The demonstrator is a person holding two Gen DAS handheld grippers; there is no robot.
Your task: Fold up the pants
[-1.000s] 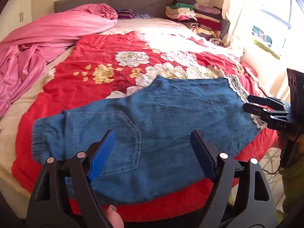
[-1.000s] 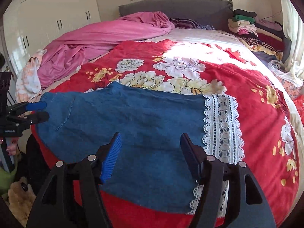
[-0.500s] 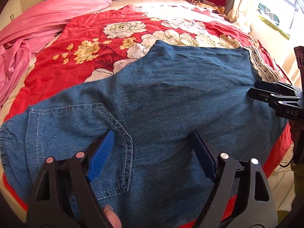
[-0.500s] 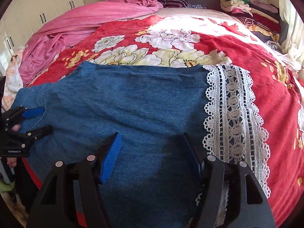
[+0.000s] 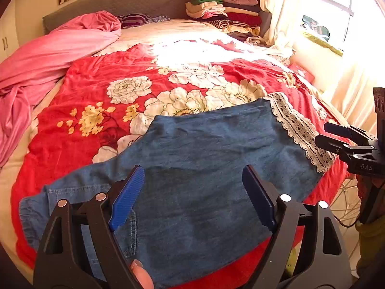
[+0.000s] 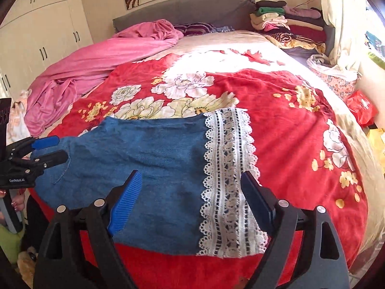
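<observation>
Pants (image 5: 204,168) waistband behind left gripper (image 5: 192,197)

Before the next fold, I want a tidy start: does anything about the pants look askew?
Yes. The denim pants lie slanted across the red floral blanket, their lace-trimmed cuff reaching the near edge, and the cloth is wrinkled. No tear or spill shows. Both grippers hover empty above it.

We see matt blue denim pants (image 6: 154,159) edged in white openwork lace trim (image 6: 228,168), lying on a plush red floral blanket (image 6: 288,125); beyond that blanket, a softly sheened pink sheet (image 6: 101,57).
</observation>
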